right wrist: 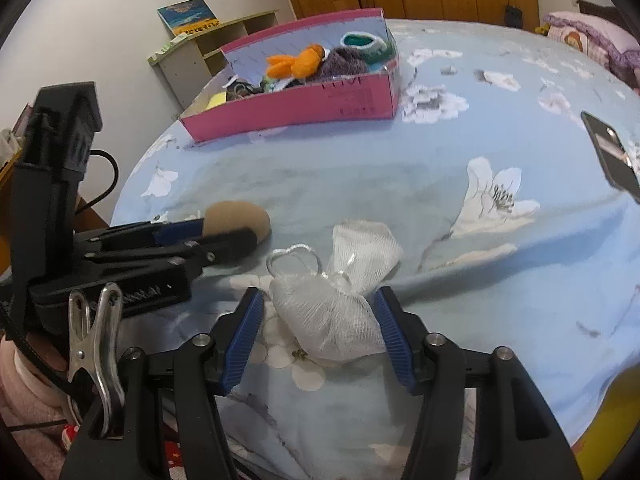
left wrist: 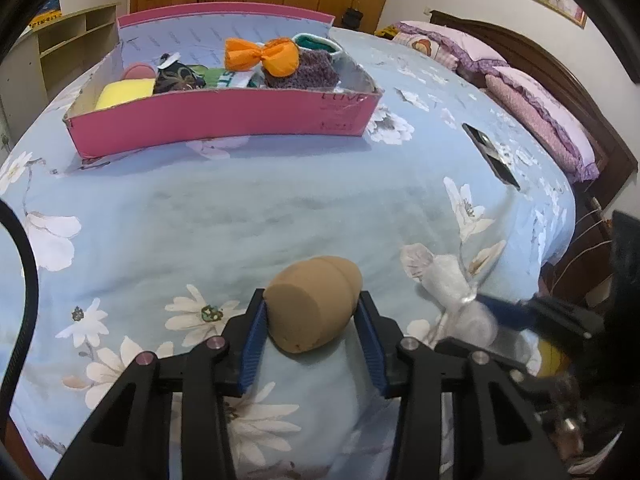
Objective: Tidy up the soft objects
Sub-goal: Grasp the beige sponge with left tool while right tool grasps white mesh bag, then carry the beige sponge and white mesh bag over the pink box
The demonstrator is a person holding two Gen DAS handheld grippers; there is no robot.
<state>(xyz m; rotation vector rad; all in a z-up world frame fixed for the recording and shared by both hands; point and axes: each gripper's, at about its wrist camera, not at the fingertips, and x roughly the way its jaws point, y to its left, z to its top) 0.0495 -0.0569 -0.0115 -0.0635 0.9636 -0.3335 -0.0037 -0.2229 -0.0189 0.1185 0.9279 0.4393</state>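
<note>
A tan egg-shaped sponge (left wrist: 312, 304) lies on the flowered blue bedsheet (left wrist: 280, 208), and my left gripper (left wrist: 312, 294) is shut on it, both blue pads against its sides. From the right wrist view the same sponge (right wrist: 240, 216) sticks out of that left gripper (right wrist: 228, 232). A white mesh pouch (right wrist: 336, 312) with a cord loop lies between the pads of my right gripper (right wrist: 318, 292). Its right pad touches the mesh, while a gap shows at the left pad, so it is open. The pouch (left wrist: 444, 276) lies just right of the sponge.
A pink cardboard box (left wrist: 224, 120) at the far side of the bed holds an orange bow (left wrist: 262, 56), a yellow sponge, knitted pieces and other soft items. A dark phone (left wrist: 490, 152) lies on the sheet to the right. Pink pillows (left wrist: 532, 112) line the headboard.
</note>
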